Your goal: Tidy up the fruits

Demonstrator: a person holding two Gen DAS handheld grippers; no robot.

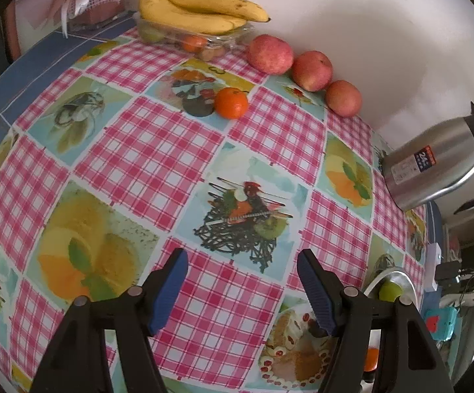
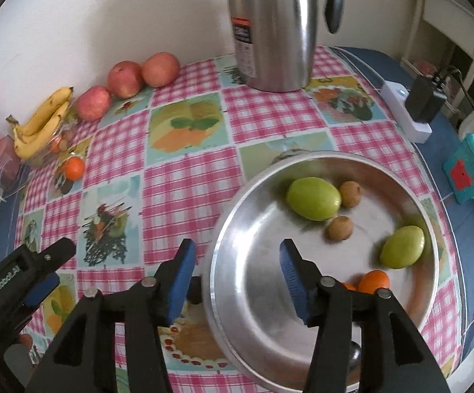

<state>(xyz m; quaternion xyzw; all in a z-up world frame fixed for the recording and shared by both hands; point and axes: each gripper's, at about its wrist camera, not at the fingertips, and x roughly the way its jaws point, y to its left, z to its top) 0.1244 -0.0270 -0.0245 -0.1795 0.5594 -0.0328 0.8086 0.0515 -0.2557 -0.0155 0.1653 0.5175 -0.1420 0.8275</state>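
A gathering step is judged under way; both the left gripper (image 1: 243, 290) and right gripper (image 2: 237, 283) are held with jaws apart, empty; the mandarin (image 1: 231, 102) lies well ahead of the left jaws, needing a forward reach; the metal bowl (image 2: 237, 294) is straddled by the right jaws, its near rim cut off.

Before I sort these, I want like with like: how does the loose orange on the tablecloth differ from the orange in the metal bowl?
The loose orange sits alone on the tablecloth near the bananas; the bowl orange lies inside the metal bowl among green and brown fruits. The loose one shows fully; the bowl one is partly hidden by the right gripper. Both are orange.
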